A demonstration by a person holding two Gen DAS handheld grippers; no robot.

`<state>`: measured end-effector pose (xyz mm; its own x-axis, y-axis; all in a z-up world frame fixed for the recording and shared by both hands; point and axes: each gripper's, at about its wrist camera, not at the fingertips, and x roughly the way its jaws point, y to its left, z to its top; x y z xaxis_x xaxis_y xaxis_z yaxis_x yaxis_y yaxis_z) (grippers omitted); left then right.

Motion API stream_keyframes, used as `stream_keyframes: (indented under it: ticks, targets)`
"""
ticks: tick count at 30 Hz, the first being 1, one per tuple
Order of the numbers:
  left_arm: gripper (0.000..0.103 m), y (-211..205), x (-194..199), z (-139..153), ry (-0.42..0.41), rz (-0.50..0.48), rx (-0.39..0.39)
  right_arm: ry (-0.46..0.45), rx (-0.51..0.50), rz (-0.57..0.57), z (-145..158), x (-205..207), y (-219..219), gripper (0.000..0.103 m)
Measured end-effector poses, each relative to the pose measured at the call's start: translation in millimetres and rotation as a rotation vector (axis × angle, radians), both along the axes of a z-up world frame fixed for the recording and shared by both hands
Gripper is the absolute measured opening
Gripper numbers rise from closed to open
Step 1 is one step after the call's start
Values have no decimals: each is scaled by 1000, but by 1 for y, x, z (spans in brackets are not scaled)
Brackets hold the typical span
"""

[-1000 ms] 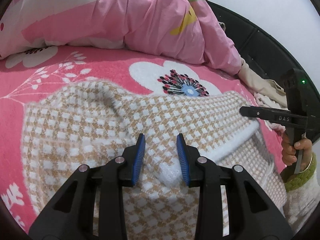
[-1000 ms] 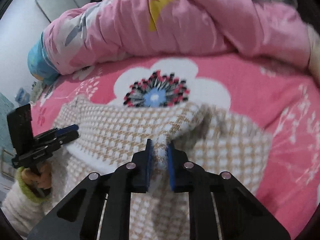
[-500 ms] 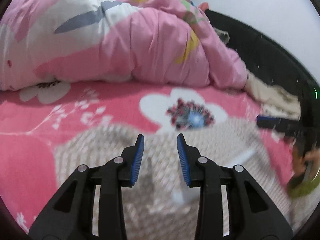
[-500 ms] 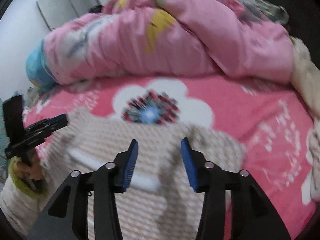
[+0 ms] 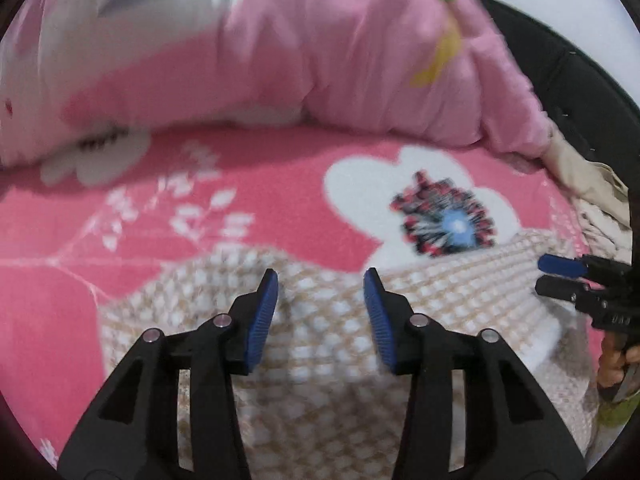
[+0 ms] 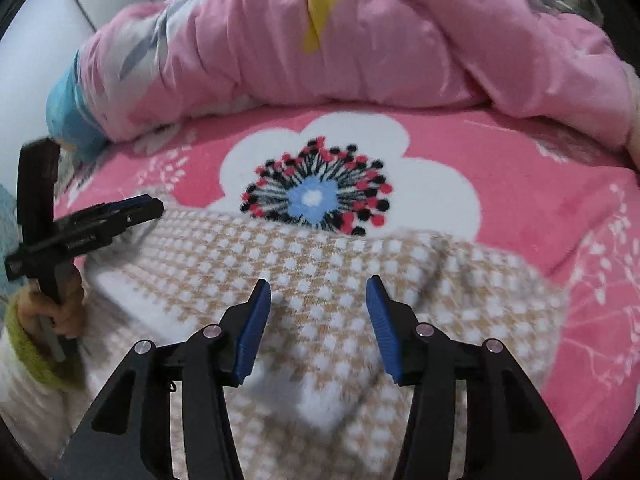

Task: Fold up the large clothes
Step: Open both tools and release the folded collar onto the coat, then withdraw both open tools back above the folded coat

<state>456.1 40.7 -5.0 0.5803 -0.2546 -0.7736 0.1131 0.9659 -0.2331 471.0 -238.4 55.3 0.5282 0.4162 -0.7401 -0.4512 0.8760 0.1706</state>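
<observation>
Having let go of the fold pinched a second ago, right gripper [image 6: 318, 320] standing released; left gripper [image 5: 320, 312] opening wider, gripping nothing. Checked beige-and-white sweater [image 6: 320, 272] lying folded on the pink floral blanket [image 6: 520, 184], below the big flower.

Open pink blanket [image 6: 520, 184] is seen across mid-frame beyond the checked garment [image 6: 320, 280]; the upper frame is blocked by a heaped pink duvet [image 6: 360, 40], the right edge by a dark headboard [image 5: 560, 80].
</observation>
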Motion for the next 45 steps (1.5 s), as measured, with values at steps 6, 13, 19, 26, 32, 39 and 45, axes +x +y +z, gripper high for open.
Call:
stream_keyframes:
  ticks: [6, 13, 19, 26, 32, 39, 45]
  targets:
    - [45, -73, -17, 0, -6, -230, 220, -23, -85, 85, -17, -8, 52, 48]
    - [47, -66, -42, 9, -45, -218, 239, -23, -43, 71, -12, -36, 34, 50]
    - [57, -72, -59, -15, 36, -211, 316, -64, -200, 46, -48, -55, 36, 50]
    - [66, -34, -119, 47, -11, -60, 186, -132, -163, 16, 4, -145, 13, 77]
    - [77, -22, -211, 61, -30, 10, 161, -121, -110, 26, -7, -228, -7, 87]
    - [80, -33, -275, 27, 19, 95, 173, -90, -71, -4, -44, -280, -4, 87]
    - [83, -46, -287, -21, 77, 127, 236, -66, -129, -64, -72, -286, 0, 88]
